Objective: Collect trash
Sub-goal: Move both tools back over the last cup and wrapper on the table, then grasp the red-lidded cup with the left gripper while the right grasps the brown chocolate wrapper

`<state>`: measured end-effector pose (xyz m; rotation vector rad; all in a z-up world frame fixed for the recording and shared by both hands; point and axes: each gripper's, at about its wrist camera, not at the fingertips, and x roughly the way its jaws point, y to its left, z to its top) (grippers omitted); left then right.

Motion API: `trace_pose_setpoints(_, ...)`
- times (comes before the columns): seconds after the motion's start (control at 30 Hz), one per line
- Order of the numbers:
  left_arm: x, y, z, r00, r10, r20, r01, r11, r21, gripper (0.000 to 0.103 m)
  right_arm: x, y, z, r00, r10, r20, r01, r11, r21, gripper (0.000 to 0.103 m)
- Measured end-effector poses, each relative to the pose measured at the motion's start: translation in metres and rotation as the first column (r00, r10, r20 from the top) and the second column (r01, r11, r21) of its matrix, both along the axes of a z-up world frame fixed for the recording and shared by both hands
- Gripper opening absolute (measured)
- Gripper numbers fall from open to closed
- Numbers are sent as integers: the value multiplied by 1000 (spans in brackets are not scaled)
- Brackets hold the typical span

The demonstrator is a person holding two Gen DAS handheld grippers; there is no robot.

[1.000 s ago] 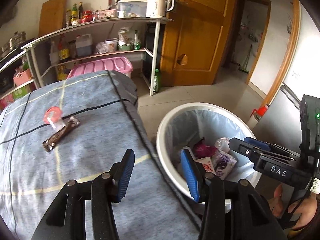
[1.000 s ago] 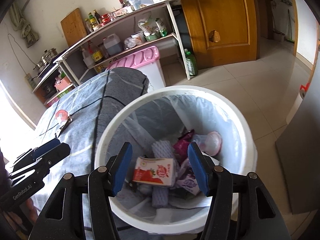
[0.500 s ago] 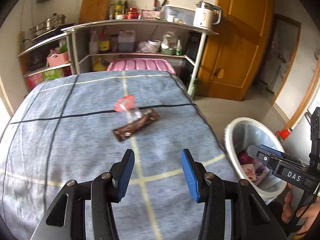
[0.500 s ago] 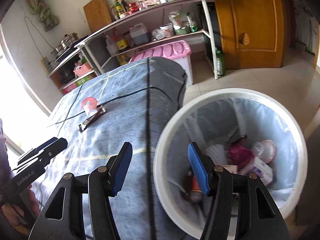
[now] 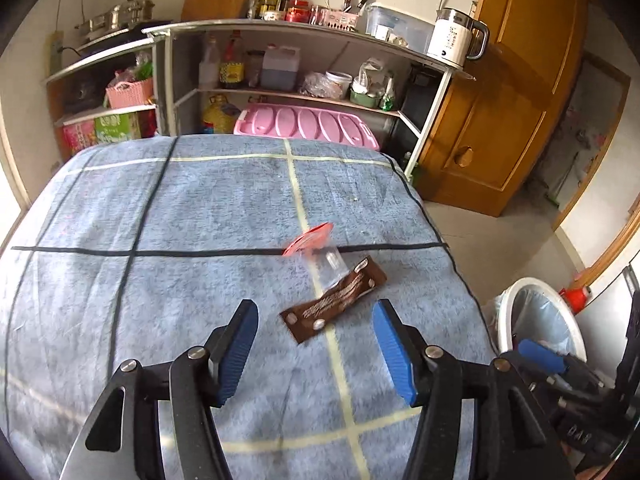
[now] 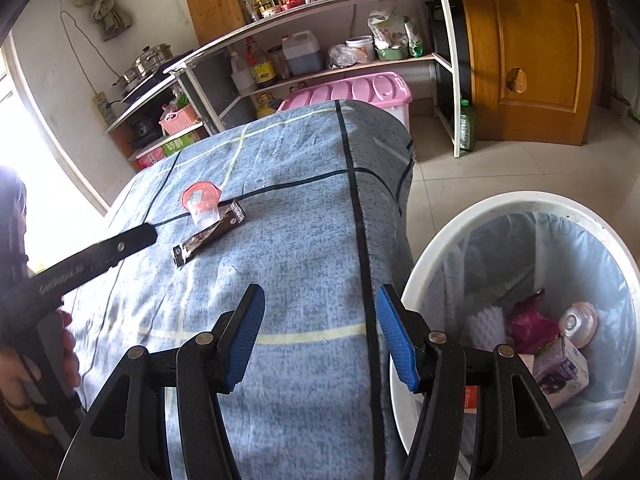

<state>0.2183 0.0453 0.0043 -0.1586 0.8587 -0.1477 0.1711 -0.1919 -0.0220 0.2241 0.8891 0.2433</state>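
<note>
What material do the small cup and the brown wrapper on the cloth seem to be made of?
Cup: probably thin clear plastic, since the cloth shows through it; its peeled red lid looks like foil or film. Wrapper: likely glossy plastic film, flat, printed, with crimped ends.

Ahead of the left gripper [image 5: 314,344] lie one brown wrapper [image 5: 334,304] and one plastic cup [image 5: 320,252]; one trash bin [image 6: 520,320] stands right of the right gripper [image 6: 320,338].
</note>
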Motion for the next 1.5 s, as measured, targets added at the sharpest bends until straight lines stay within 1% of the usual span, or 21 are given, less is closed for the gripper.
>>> trace_pose_setpoints(0.07,17,-1,-6,1000,8,-26,-8,1000,16,59,6,3,-2,1000,3,-8,-3,1000,-1,59)
trace_pose_setpoints(0.17,35,-4,-12,999,-4,-46,5,1000,14,59,14,6,-3,1000,8,-9,-8,1000,-3,59)
trace_pose_setpoints(0.27,52,-11,-17,999,-20,-50,22,999,39,59,23,8,-6,1000,5,-20,-5,1000,-5,59)
trace_pose_setpoints(0.33,64,-10,-21,997,-30,-71,30,999,10,59,28,11,-6,1000,3,-24,-4,1000,-8,59)
trace_pose_setpoints(0.4,73,-12,-27,995,-33,-91,34,999,16,59,32,14,-5,1000,5,-23,-6,1000,-18,59)
trace_pose_setpoints(0.43,75,-11,-29,995,-34,-94,36,999,24,57,33,15,-6,1000,9,-25,-9,1000,-20,59)
trace_pose_setpoints(0.47,76,-10,-31,995,-33,-99,36,999,32,48,36,17,-5,1000,12,-25,-13,1000,-22,59)
trace_pose_setpoints(0.53,78,-8,-33,994,-35,-100,40,998,47,48,40,21,-5,1000,15,-24,-15,999,-29,59)
trace_pose_setpoints(0.6,79,-2,-34,994,-33,-100,37,999,40,47,45,26,-5,999,16,-28,-17,999,-32,59)
trace_pose_setpoints(0.73,79,15,-36,995,-29,-99,31,999,23,47,53,38,-6,999,31,-41,-33,999,-27,59)
trace_pose_setpoints(0.83,76,32,-37,995,-4,-100,4,1000,-1,46,59,52,-7,998,51,-45,-52,998,-31,59)
trace_pose_setpoints(0.9,71,42,-37,996,11,-93,-11,1000,7,46,63,59,-8,997,56,-57,-57,998,-20,59)
trace_pose_setpoints(1.07,57,69,-37,995,30,-94,-34,999,-33,46,74,85,-12,994,82,-71,-82,997,8,59)
trace_pose_setpoints(1.2,44,85,-37,995,44,-91,-48,998,-41,46,87,102,-21,988,102,-114,-96,994,60,59)
trace_pose_setpoints(1.23,42,88,-36,995,48,-91,-52,998,-40,46,88,104,-20,989,99,-110,-93,994,65,59)
trace_pose_setpoints(1.37,32,100,-38,993,58,-99,-63,997,-43,46,93,116,-21,990,96,-103,-90,994,64,59)
trace_pose_setpoints(1.47,27,105,-40,993,68,-100,-73,996,-54,46,93,128,-21,991,101,-91,-99,995,29,59)
trace_pose_setpoints(1.5,26,106,-40,993,70,-100,-76,996,-56,46,92,133,-22,990,107,-87,-106,994,14,57)
